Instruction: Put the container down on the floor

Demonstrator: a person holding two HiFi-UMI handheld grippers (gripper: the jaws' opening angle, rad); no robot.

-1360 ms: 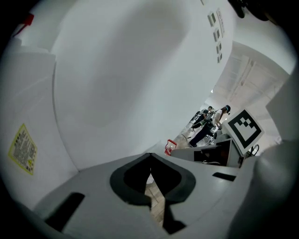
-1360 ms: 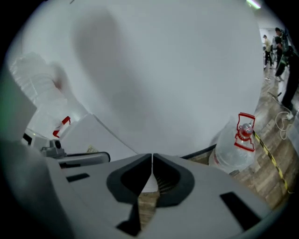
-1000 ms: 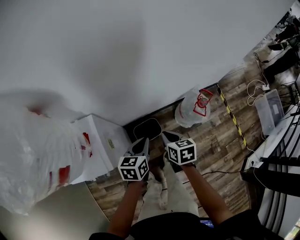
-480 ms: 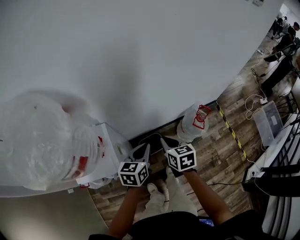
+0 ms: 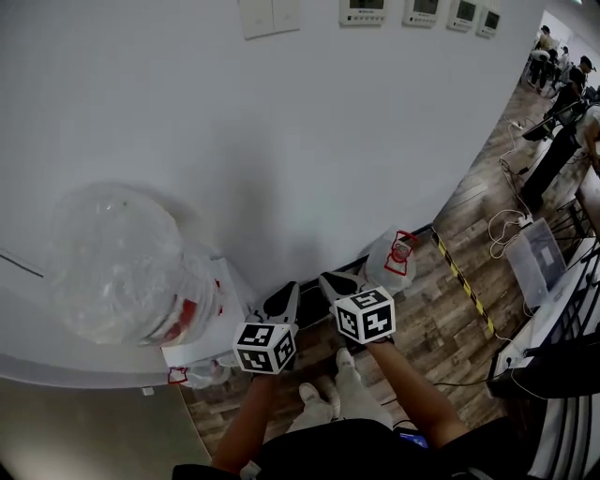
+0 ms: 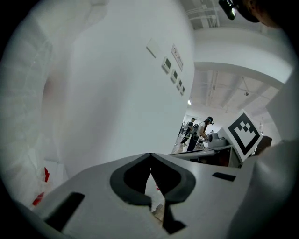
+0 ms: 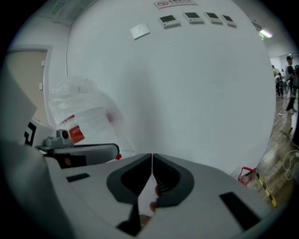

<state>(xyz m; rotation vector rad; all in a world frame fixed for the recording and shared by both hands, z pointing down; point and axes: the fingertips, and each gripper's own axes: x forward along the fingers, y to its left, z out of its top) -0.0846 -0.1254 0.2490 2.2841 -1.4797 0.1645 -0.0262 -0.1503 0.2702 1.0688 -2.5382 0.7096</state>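
Container (image 5: pixel 382 270) on floor (image 5: pixel 450 323), red label (image 5: pixel 404 253), print unreadable

Left gripper (image 5: pixel 289 289), right gripper (image 5: pixel 328 277) grey (black-and-white cubes (image 5: pixel 265 347)).

This looks like a shared lab or work hall: small grey wall control panels (image 5: pixel 412 11), yellow-and-black striped warning tape (image 5: pixel 464 281) on the brown wood-plank floor (image 5: pixel 441 323), loose white cables (image 5: pixel 502 225) and standing people (image 5: pixel 562 75) far right.

Left gripper (image 5: pixel 288 293), right gripper (image 5: pixel 331 279) closed, seemingly empty
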